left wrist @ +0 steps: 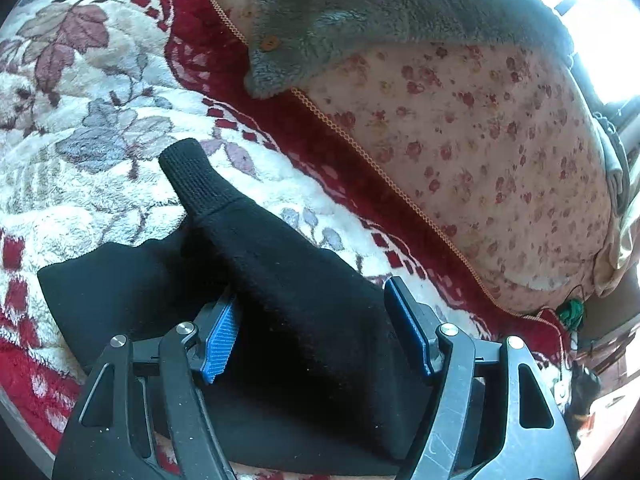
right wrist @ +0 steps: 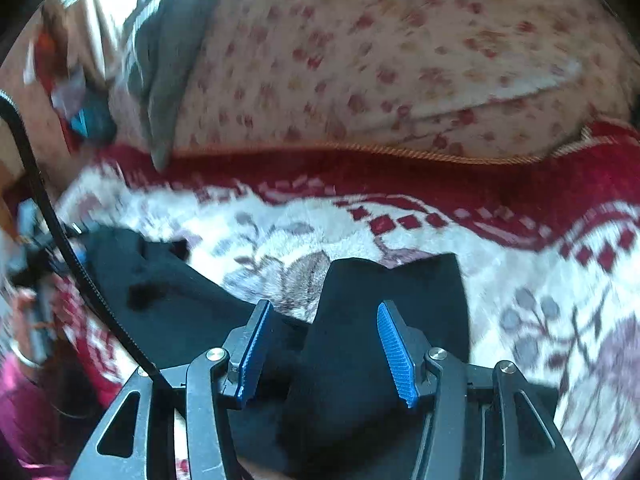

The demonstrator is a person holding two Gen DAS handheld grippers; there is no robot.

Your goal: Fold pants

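The black pants (left wrist: pixel 280 280) lie on the floral blanket (left wrist: pixel 80 120). The left gripper (left wrist: pixel 312 344) has its jaws wide apart, straddling a pant leg; the right gripper (right wrist: pixel 326 352) likewise gapes over the pants (right wrist: pixel 380 300), gripping nothing.

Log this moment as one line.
left claw: open over black pants | right claw: open over pants | bed blanket underneath

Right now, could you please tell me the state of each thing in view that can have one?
black pants: lying on the blanket, partly folded, ribbed cuff pointing away.
left gripper: open, fingers astride the pants.
right gripper: open, over the pants.
grey fleece garment: draped over the floral pillow, unfolded.
blanket: spread out.
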